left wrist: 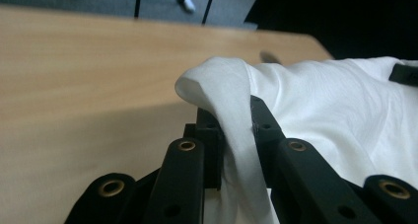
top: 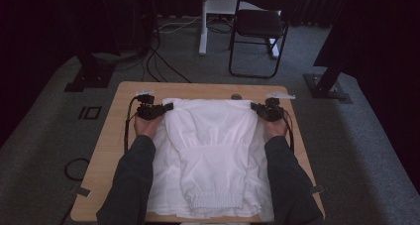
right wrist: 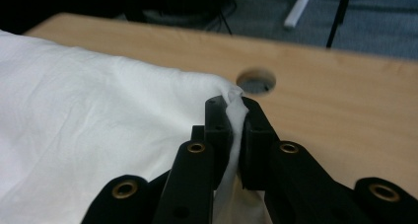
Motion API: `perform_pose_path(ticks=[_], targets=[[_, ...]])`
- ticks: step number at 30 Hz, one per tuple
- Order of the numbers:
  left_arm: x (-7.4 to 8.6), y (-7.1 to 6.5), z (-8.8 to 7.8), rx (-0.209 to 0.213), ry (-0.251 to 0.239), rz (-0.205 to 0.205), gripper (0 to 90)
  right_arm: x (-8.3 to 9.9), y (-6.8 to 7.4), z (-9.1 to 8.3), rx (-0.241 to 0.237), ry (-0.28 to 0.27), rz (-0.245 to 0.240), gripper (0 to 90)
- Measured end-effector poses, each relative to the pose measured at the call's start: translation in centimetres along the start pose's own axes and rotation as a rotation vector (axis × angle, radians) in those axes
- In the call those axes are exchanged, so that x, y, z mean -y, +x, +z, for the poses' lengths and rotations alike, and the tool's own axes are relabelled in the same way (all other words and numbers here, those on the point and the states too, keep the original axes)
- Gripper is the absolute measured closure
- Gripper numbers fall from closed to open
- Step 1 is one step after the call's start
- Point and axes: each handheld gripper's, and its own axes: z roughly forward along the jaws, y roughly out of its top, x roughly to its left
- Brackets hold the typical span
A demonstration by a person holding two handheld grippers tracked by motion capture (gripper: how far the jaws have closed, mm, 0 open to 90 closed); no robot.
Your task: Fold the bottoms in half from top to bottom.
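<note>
Far edge of the white cotton garment pinched at both corners, fold under way.
Left hand-held gripper and right hand-held gripper each clamp cloth above the wooden bench; next, I judge, carry both corners evenly toward the near hem.

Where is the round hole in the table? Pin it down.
In the high view the round hole sits in the wooden table near its far edge, just beyond the white garment; in the right gripper view it lies just past the right gripper.
</note>
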Motion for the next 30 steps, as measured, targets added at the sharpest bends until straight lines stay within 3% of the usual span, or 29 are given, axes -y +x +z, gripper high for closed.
perform_pose_path(ticks=[3, 8, 11, 17, 21, 25, 30], targets=[[-0.3, -0.5, -0.6, 0.002, -0.008, 0.019, 80.3, -0.7, 0.1, -0.7, -0.020, -0.022, -0.029, 84.1], [0.5, -1.2, -2.2, 0.042, -0.032, 0.041, 80.1, 0.1, 0.3, -1.9, -0.068, -0.014, -0.048, 83.7], [1.2, -1.7, -3.6, 0.071, -0.047, 0.057, 80.1, 1.0, 0.6, -3.5, -0.117, -0.045, -0.033, 83.7], [3.2, -3.2, -6.6, 0.126, -0.072, 0.098, 79.8, 3.0, 2.1, -7.1, -0.171, -0.078, -0.073, 83.6], [5.8, -3.9, -7.7, 0.155, -0.036, 0.126, 79.7, 5.1, 2.9, -9.4, -0.181, -0.089, -0.093, 83.5], [8.4, -4.4, -9.1, 0.152, 0.015, 0.156, 79.3, 7.9, 3.8, -10.5, -0.185, -0.043, -0.115, 83.6], [12.3, -4.8, -9.4, 0.126, 0.140, 0.175, 79.6, 10.9, 4.8, -11.0, -0.188, 0.028, -0.137, 83.6]])
